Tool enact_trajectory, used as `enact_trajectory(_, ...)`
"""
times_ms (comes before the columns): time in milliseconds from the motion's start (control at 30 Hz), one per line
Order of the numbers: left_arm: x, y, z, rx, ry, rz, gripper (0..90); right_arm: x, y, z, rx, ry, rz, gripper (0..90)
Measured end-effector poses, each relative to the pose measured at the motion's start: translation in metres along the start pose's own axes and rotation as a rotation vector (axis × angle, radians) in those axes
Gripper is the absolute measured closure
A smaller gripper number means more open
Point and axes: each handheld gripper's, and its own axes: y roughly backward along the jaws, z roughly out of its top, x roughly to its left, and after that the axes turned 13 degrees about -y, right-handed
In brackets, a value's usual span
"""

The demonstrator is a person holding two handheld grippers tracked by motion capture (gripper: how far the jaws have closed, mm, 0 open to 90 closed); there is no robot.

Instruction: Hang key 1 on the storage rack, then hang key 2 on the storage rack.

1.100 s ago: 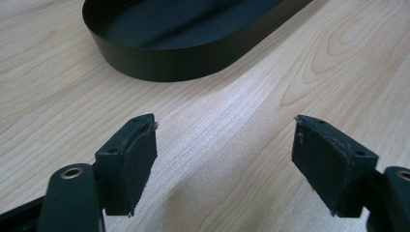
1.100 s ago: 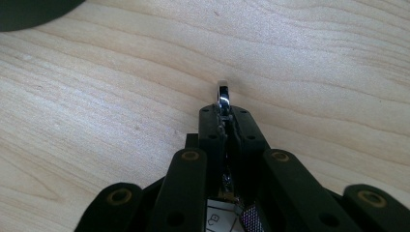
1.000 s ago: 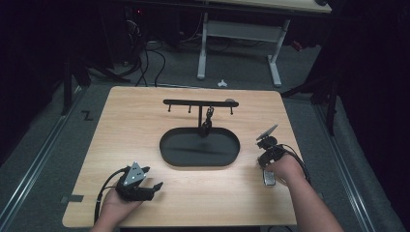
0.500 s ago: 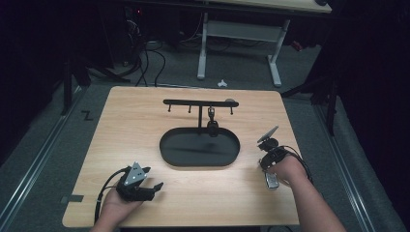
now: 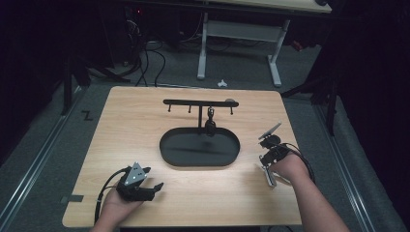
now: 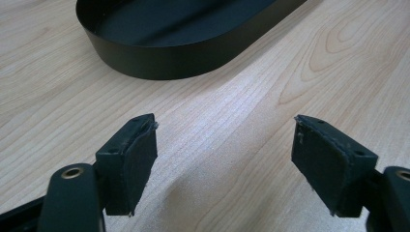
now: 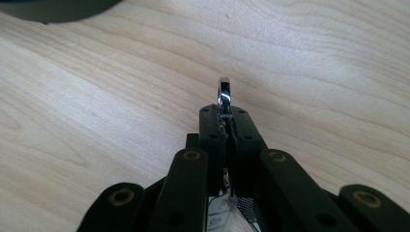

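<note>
A black oval tray (image 5: pixel 169 157) lies mid-table, its wall also in the left gripper view (image 6: pixel 164 63). Behind it stands a black rack (image 5: pixel 193 102) with small hooks, and a dark keychain-like item (image 5: pixel 210 125) hangs from one hook. My right gripper (image 5: pixel 265 164) is right of the tray, shut (image 7: pixel 226 121) on a small metal ring (image 7: pixel 224 94) that sticks out past the jaws. A pale silvery piece (image 5: pixel 269 177) hangs from that grip. My left gripper (image 5: pixel 155 187) rests near the table's front left edge, open (image 6: pixel 225 159) with nothing between its fingers.
The wooden table (image 5: pixel 135 125) has bare room left and front of the tray. Beyond the far edge stand a white desk frame (image 5: pixel 237 29) and cables on a dark floor.
The item on the rack hook swings slightly. My right hand shifts a little; the left gripper stays put.
</note>
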Motion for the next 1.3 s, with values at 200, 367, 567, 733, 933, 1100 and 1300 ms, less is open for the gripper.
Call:
enact_trajectory(200, -0.001, 0.000, 0.000, 0.001, -0.005, 0.000, 24.9, 0.001, 0.014, -0.001, -0.033, -0.007, 0.012, 86.4)
enact_trajectory(367, 0.000, 0.000, 0.000, -0.004, -0.003, 0.001, 24.9, 0.002, 0.024, -0.001, -0.054, -0.001, 0.018, 86.4)
enact_trajectory(567, -0.001, -0.001, 0.003, -0.023, -0.006, -0.001, 24.8, 0.005, 0.033, 0.000, -0.074, 0.002, 0.029, 86.4)
enact_trajectory(733, -0.002, 0.000, 0.003, -0.022, -0.016, -0.010, 24.8, 0.007, 0.041, 0.000, -0.090, 0.005, 0.037, 86.4)
enact_trajectory(933, -0.002, 0.004, 0.005, -0.042, -0.008, -0.002, 24.8, 0.012, 0.051, -0.002, -0.098, 0.017, 0.034, 86.4)
enact_trajectory(1100, -0.002, 0.008, 0.002, -0.037, -0.003, 0.003, 24.8, 0.015, 0.063, 0.001, -0.108, 0.036, 0.019, 86.4)
enact_trajectory(1300, -0.001, 0.010, 0.000, -0.046, 0.015, 0.004, 24.8, 0.020, 0.079, 0.006, -0.122, 0.042, 0.021, 86.4)
